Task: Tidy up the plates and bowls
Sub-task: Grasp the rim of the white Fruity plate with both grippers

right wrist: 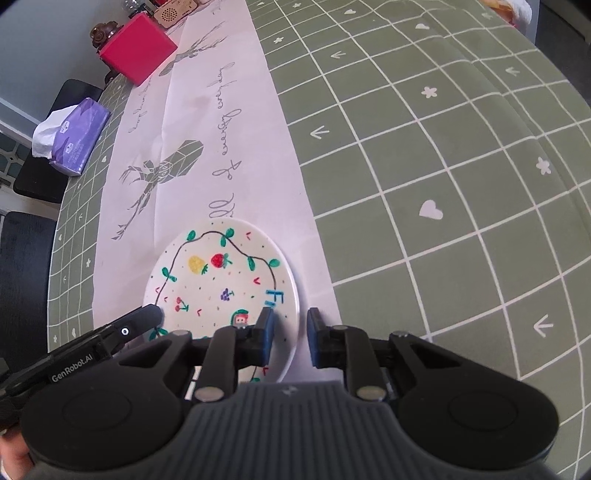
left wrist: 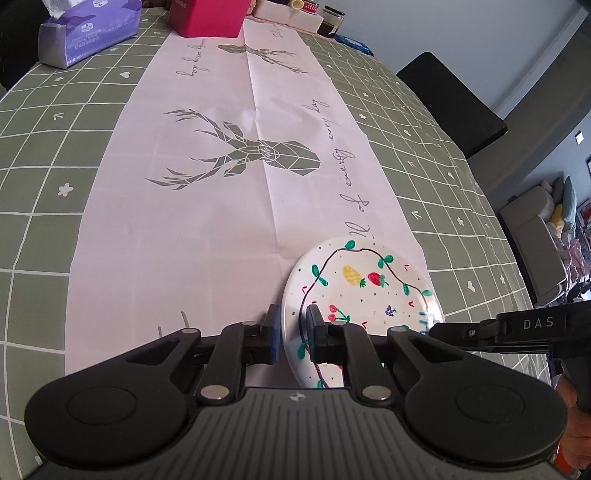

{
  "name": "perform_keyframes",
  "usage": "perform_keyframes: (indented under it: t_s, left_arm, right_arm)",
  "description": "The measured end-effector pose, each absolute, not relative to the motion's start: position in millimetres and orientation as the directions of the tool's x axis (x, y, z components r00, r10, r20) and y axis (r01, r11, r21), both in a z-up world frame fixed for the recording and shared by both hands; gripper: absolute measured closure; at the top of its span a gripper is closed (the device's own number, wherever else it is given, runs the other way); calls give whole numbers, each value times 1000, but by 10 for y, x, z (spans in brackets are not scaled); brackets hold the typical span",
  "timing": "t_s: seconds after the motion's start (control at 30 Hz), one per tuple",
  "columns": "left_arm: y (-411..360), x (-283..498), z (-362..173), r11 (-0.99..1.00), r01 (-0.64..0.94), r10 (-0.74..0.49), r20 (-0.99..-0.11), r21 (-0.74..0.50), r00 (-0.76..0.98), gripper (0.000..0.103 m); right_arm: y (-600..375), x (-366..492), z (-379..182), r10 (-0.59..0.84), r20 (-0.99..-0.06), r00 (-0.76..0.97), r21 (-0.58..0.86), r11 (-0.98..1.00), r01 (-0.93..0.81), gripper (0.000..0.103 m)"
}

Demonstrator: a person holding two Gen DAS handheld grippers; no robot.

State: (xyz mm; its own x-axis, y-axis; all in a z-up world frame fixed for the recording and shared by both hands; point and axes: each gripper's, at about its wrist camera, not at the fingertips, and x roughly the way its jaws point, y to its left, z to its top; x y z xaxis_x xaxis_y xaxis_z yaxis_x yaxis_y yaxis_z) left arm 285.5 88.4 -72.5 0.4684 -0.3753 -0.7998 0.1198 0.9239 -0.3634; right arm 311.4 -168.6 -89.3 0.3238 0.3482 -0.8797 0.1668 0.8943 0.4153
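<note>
Our left gripper (left wrist: pixel 291 334) straddles the near left rim of the painted plate (left wrist: pixel 364 291), one pad outside the edge and one over the painted face, with a sliver of gap showing on the outer side, so we cannot tell whether it is truly clamped. Our right gripper (right wrist: pixel 290 338) straddles the plate (right wrist: pixel 221 280) at its near right rim in the same manner, jaws only partly apart; its left pad lies over the plate's face, its right pad stands just clear of the edge, and again we cannot tell whether it grips. In the right wrist view the left gripper's finger (right wrist: pixel 142 319) touches the plate's near left edge. The plate carries nothing but its drawings: a vine ring, a pineapple, a strawberry, cherries, grapes and blue letters. It lies on the right side of the white runner (left wrist: pixel 229 206), printed with deer heads and script, which runs along the middle of the tabletop (left wrist: pixel 44 155) over a green checked cloth. Well beyond, at the far end, a pink box (left wrist: pixel 207 16) sits on the runner, a purple tissue pack (left wrist: pixel 88 31) lies to its left on the cloth, and white containers (left wrist: pixel 288 14) and a dark jar (left wrist: pixel 332 20) stand to its right. A black chair (left wrist: pixel 454 99) stands at the tabletop's right edge.
</note>
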Motion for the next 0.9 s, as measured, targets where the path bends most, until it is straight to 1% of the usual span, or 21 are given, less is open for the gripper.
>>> perform_keyframes:
  t_s: [0.17, 0.37, 0.43, 0.5, 0.6, 0.9]
  left_arm:
    - [868, 2854, -718, 929, 110, -363, -803, -355, 473, 87]
    - [867, 2853, -722, 929, 106, -360, -802, -354, 477, 87]
    - [864, 2848, -723, 930, 104, -359, -801, -354, 479, 87]
    - [860, 2845, -722, 930, 105, -356, -801, -351, 481, 87]
    - [847, 2837, -714, 933, 101, -348, -803, -344, 484, 87]
    - [818, 2784, -652, 942, 106, -329, -805, -320, 494, 87]
  right_arm:
    - [-1681, 3085, -890, 353, -876, 330, 422, 890, 170, 92]
    - [-1767, 3086, -920, 403, -855, 325, 478, 857, 194, 87]
    - [-1768, 3083, -921, 405, -854, 325, 480, 856, 194, 87]
    - [-1752, 3073, -913, 393, -859, 327, 466, 866, 182, 91]
    - [-1746, 3062, -907, 382, -862, 333, 454, 875, 172, 94]
    - [-1703, 3034, -862, 360, -867, 346, 431, 889, 155, 93]
